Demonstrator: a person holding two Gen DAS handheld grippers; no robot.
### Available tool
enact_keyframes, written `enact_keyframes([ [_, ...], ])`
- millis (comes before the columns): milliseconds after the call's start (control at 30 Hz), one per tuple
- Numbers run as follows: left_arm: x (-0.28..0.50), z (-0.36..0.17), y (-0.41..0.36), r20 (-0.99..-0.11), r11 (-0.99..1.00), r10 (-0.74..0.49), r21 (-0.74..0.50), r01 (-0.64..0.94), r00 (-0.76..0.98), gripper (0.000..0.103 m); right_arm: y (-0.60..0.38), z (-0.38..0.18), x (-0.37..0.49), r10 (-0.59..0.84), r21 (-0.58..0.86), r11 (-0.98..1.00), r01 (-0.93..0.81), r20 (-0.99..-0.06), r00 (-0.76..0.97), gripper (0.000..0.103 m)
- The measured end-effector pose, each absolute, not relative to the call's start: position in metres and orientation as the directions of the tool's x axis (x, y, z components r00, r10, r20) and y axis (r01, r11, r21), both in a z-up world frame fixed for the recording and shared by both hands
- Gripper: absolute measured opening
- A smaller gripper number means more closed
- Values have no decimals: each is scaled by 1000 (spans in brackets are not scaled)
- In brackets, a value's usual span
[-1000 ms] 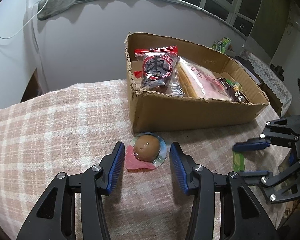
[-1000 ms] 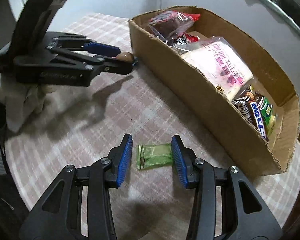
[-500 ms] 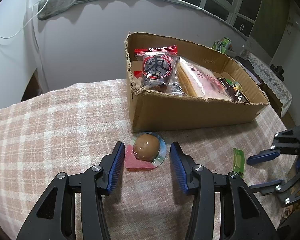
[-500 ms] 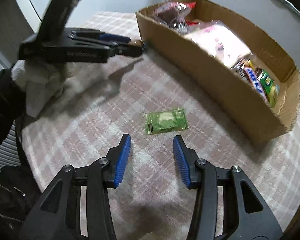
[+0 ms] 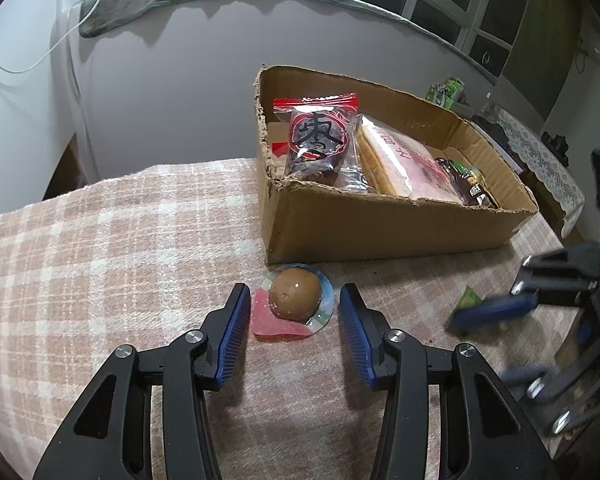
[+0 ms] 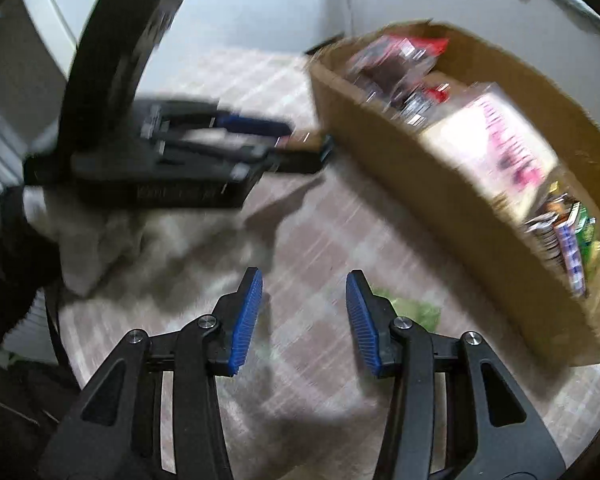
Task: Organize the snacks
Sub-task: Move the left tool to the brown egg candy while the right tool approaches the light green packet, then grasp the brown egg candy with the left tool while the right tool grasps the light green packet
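A packaged brown egg [image 5: 296,294] lies on the plaid tablecloth just in front of the cardboard box [image 5: 380,228]. My left gripper [image 5: 292,320] is open, its jaws on either side of the egg without touching it. A small green packet [image 6: 414,310] lies on the cloth beside the box; in the left wrist view [image 5: 469,298] it is partly hidden. My right gripper [image 6: 304,308] is open and empty, with the green packet just right of its right finger; it also shows blurred in the left wrist view [image 5: 496,340]. The right wrist view is blurred.
The box [image 6: 440,184] holds a red-and-clear date bag [image 5: 320,140], a pink packet [image 5: 408,164] and dark bars [image 5: 468,184]. A white wall stands behind the table. The left gripper and gloved hand [image 6: 160,160] show at left in the right wrist view.
My right gripper pulled back from the green packet, then swung forward and left, so the packet now lies right of its fingers. The left gripper and egg have not moved.
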State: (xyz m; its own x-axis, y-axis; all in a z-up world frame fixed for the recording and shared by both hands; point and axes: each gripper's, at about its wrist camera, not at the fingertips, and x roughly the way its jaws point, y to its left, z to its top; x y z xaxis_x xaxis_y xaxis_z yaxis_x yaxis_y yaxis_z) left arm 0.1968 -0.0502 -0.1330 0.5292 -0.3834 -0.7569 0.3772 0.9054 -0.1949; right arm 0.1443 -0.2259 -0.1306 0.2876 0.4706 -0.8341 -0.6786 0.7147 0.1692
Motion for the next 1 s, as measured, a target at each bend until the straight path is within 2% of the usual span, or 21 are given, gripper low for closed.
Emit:
enact_keyframes([
  [100,196,-133,-49,-757,904,-387,-199,379,527,45,-242,-117,135,511,156,680,-717,-801,311,46],
  [200,195,-133,-50,-758,905,-384,-194,379,528,45,-250,-121,140,467,97,670,-736,-826,316,46],
  [433,193,-132,-51,-765,909,-372,-186,373,526,45,-248,-143,164,431,95,650,-754,-863,263,46],
  [733,192,-132,-54,-767,910,-368,-182,372,525,45,-269,-141,156,393,109,612,-783,-902,181,49],
  [900,189,-131,-57,-774,912,-359,-173,371,522,45,-292,-125,138,378,58,578,-814,-903,204,50],
  [1000,187,-132,-57,-778,917,-347,-163,364,524,44,-298,-116,126,321,-33,493,-869,-922,217,50],
])
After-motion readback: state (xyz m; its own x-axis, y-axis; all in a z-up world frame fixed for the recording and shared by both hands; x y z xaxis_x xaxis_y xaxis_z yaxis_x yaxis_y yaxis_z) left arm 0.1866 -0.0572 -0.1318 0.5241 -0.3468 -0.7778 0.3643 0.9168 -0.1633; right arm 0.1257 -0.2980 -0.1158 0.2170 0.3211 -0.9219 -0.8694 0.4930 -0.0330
